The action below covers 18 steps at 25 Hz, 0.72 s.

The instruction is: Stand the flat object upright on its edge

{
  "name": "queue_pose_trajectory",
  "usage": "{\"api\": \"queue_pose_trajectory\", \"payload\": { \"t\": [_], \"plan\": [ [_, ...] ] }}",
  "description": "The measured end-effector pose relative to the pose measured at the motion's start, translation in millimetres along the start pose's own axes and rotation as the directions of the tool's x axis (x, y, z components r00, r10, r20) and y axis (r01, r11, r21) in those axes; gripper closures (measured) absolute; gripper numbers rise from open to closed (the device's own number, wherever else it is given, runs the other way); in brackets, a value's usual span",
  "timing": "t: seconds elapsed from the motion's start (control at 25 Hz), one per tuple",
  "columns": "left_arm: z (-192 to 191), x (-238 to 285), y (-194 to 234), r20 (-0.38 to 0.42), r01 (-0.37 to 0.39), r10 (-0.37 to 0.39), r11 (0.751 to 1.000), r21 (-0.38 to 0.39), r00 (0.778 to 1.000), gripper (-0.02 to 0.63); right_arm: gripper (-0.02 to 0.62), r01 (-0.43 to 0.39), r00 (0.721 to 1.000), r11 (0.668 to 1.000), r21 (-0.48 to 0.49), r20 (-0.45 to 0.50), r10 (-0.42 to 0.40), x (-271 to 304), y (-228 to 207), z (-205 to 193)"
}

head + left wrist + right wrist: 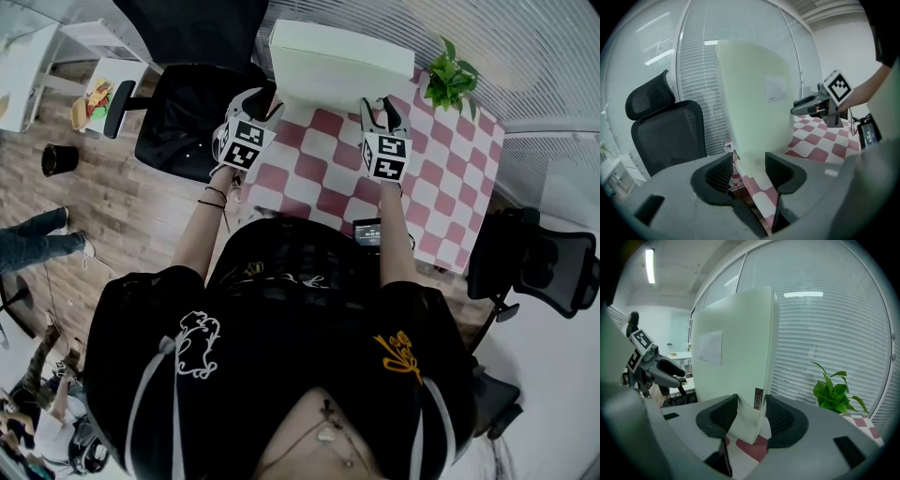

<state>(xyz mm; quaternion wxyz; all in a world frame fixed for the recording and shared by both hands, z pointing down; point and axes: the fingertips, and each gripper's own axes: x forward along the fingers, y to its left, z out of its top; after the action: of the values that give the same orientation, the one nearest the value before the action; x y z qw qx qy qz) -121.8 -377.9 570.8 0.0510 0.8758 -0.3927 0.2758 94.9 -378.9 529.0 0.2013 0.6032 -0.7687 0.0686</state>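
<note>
A flat white box [342, 61] stands upright on its long edge at the far side of the red-and-white checkered table [319, 178]. My left gripper [265, 101] holds the box's left end, and in the left gripper view the box [754, 93] rises between the pads of the left gripper [748, 168]. My right gripper [384, 105] holds the right end. In the right gripper view the box [736, 357] sits between the pads of the right gripper [751, 413]. Each gripper view shows the other gripper at the opposite end, out of pad contact detail.
A potted green plant [450, 80] stands at the table's far right corner. A small screen device [367, 232] lies near the table's front edge. One black office chair [187, 112] is left of the table, another [534, 262] right. Window blinds [825, 333] are behind.
</note>
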Motion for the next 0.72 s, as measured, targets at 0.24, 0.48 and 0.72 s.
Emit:
{"api": "queue_pose_trajectory", "payload": {
  "t": [0.24, 0.48, 0.72],
  "plan": [
    [-7.3, -16.9, -4.6, -0.005, 0.01, -0.01, 0.999, -0.035, 1.0, 0.394, 0.408, 0.007, 1.0, 1.0, 0.011, -0.01, -0.007, 1.4, -2.2, -0.9],
    [-12.8, -28.7, -11.3, -0.008, 0.021, -0.021, 0.997, -0.07, 1.0, 0.394, 0.408, 0.011, 1.0, 1.0, 0.022, -0.022, -0.011, -0.3, 0.1, -5.0],
    [-8.1, -38.3, -19.3, 0.01, 0.045, -0.045, 0.996, -0.081, 0.999, 0.394, 0.408, 0.016, 1.0, 0.999, 0.041, -0.027, -0.015, -7.1, 4.2, -6.8]
  ]
}}
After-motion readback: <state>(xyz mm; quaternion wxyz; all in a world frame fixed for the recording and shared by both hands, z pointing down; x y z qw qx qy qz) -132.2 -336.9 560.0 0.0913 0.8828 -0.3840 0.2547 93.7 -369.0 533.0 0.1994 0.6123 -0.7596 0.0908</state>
